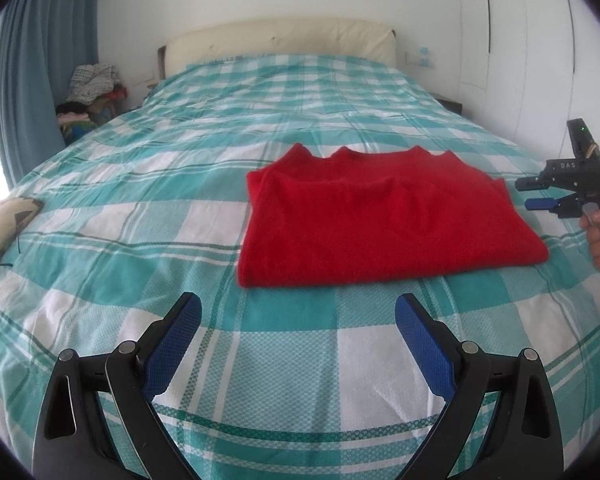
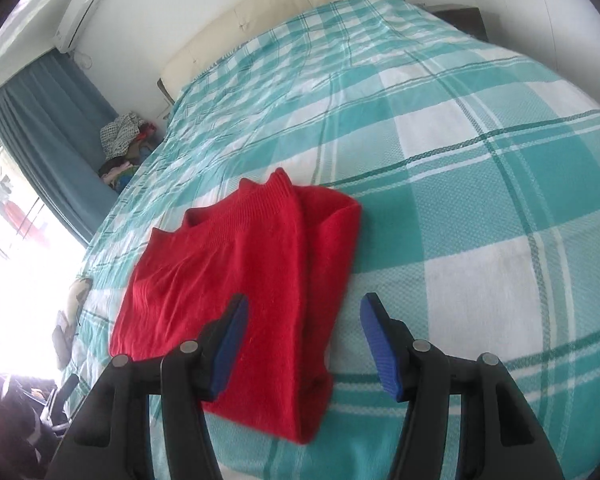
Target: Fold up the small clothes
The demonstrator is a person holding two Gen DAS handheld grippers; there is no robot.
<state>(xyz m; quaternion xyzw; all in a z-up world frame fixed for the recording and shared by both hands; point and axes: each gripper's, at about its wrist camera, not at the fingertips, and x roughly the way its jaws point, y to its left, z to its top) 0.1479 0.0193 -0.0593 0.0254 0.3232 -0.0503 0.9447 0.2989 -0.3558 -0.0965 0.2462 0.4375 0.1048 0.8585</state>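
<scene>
Both my jaws stand open and hold nothing. My left gripper [image 1: 298,344] hovers over bare checked bedspread [image 1: 140,200], with the red sweater [image 1: 372,216] lying flat at about one o'clock ahead of it, just beyond the fingertips. My right gripper [image 2: 304,344] hangs over the sweater's near right edge, its left pad above the knit, its right pad above the cover. To fold well, I judge each gripper should pinch one near corner through all layers, then carry both evenly toward twelve o'clock. How many layers lie stacked I cannot make out, and the window side is washed out.
</scene>
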